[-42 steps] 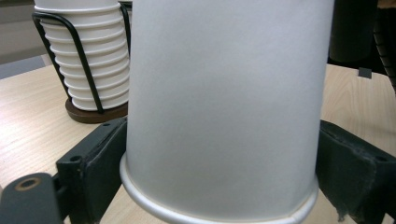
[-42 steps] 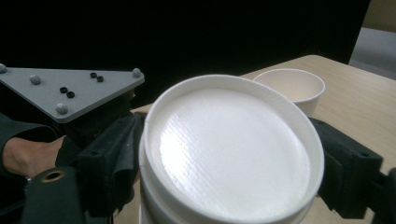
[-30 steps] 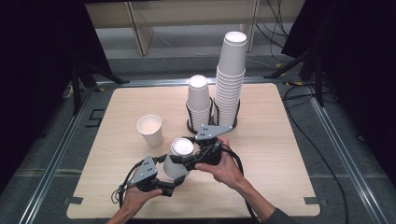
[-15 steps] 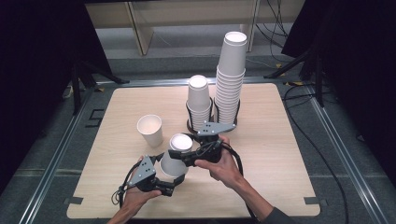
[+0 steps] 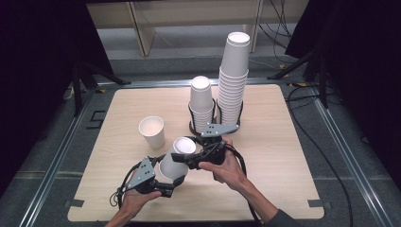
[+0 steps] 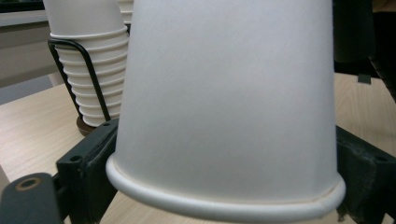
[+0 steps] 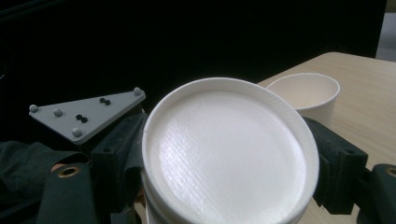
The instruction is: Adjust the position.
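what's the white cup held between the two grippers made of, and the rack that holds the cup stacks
The white cup between the left gripper and right gripper looks like matte paper: a rolled rim and a fine woven texture on its recessed base. The black rack around the stacked white cups looks like thin bent metal wire with a dark, slightly glossy coat; plastic cannot be ruled out.

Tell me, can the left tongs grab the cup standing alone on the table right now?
Probably not yet. The left tongs are shut on the upside-down cup, which the right tongs also grip. The lone cup stands nearby with nothing between; they would need to let go first.
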{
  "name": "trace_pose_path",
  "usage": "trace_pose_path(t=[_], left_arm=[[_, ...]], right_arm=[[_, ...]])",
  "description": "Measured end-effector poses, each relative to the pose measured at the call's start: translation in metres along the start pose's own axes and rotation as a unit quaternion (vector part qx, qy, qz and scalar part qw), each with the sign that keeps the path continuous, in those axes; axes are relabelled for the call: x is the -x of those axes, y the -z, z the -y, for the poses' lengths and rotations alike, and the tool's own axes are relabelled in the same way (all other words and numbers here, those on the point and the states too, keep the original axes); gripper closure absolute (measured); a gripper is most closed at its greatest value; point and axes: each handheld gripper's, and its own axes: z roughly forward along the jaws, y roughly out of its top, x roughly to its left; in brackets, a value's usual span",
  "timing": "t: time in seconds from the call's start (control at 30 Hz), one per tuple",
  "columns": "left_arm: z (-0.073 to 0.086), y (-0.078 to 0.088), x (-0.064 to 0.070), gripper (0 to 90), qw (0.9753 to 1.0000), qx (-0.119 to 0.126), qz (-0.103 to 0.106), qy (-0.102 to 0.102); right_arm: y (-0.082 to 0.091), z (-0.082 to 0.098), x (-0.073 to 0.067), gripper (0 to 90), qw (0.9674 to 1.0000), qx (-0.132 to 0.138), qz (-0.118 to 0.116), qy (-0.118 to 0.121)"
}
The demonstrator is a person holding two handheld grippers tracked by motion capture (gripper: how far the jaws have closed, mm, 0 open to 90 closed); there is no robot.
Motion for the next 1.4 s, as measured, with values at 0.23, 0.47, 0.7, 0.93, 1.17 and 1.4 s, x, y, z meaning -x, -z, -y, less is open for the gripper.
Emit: trace_pose_path(t=[0.23, 0.47, 0.7, 0.93, 1.17, 1.4], left_arm=[[0.001, 0.002, -0.002, 12.5, 0.9997, -0.013, 0.016, -0.011], [0.001, 0.005, -0.003, 13.2, 0.9981, -0.037, 0.035, -0.034], [0.001, 0.007, -0.003, 13.2, 0.9958, -0.052, 0.043, -0.061], [0.001, 0.007, -0.003, 13.0, 0.9949, -0.059, 0.046, -0.068], [0.003, 0.006, -0.004, 7.1, 0.9963, -0.044, 0.052, -0.053], [0.001, 0.010, -0.005, 4.2, 0.9980, 0.001, 0.052, -0.035]], right_arm=[[0.003, 0.003, 0.004, 22.7, 0.9996, -0.026, -0.008, -0.007], [0.006, 0.002, 0.004, 21.0, 0.9972, -0.071, -0.020, 0.012], [0.008, 0.003, 0.007, 21.0, 0.9933, -0.109, -0.032, 0.018], [0.008, 0.004, 0.007, 21.9, 0.9910, -0.128, -0.038, 0.000], [0.009, 0.004, 0.012, 23.2, 0.9919, -0.117, -0.049, 0.001], [0.014, 0.005, 0.018, 23.7, 0.9926, -0.086, -0.075, -0.042]])
